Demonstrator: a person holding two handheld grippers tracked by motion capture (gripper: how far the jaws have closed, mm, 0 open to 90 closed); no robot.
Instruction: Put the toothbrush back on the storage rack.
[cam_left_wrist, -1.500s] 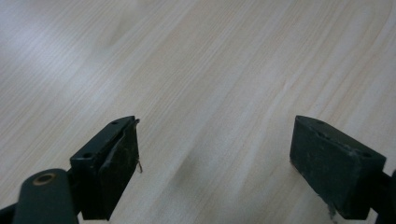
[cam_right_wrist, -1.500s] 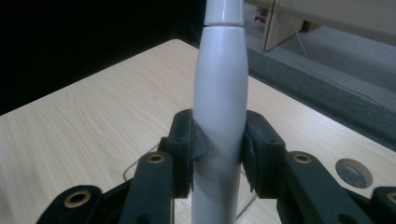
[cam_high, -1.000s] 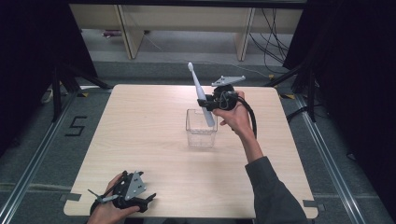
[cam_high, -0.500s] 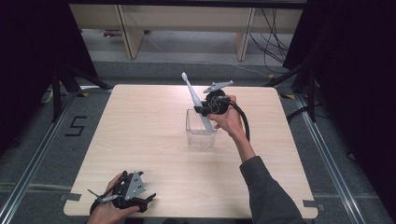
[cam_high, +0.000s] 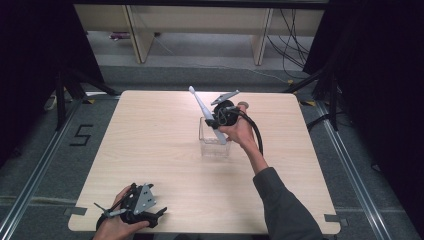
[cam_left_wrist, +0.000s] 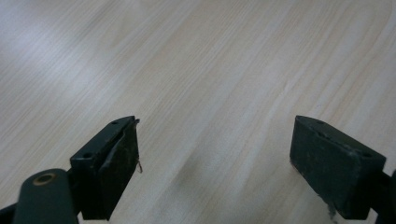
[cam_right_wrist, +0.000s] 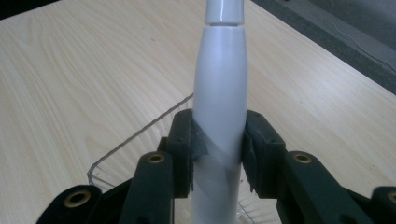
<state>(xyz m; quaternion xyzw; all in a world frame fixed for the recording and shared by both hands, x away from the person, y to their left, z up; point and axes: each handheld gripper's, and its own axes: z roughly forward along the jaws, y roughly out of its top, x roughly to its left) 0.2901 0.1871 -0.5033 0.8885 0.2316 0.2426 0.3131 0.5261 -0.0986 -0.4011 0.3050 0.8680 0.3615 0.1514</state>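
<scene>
Pale wood-grain table (cam_high: 165, 150), matte and rectangular, bearing a clear square plastic container (cam_high: 214, 144) near its centre. Right gripper (cam_high: 220, 119) clenched on a smooth white electric toothbrush (cam_high: 202, 109) — tapered, glossy, tilted, its lower end inside the container. Left gripper (cam_high: 135, 206) rests at the table's near edge — jaws spread wide, nothing between them.

A lab or test room is being shown. A bare wooden table (cam_high: 165, 150) is being kept on a grey floor (cam_high: 45, 170) marked with tape and the number 5 (cam_high: 81, 135). Black curtains (cam_high: 30, 60) are being hung at the sides, and cables (cam_high: 295, 30) are being left lying behind.
</scene>
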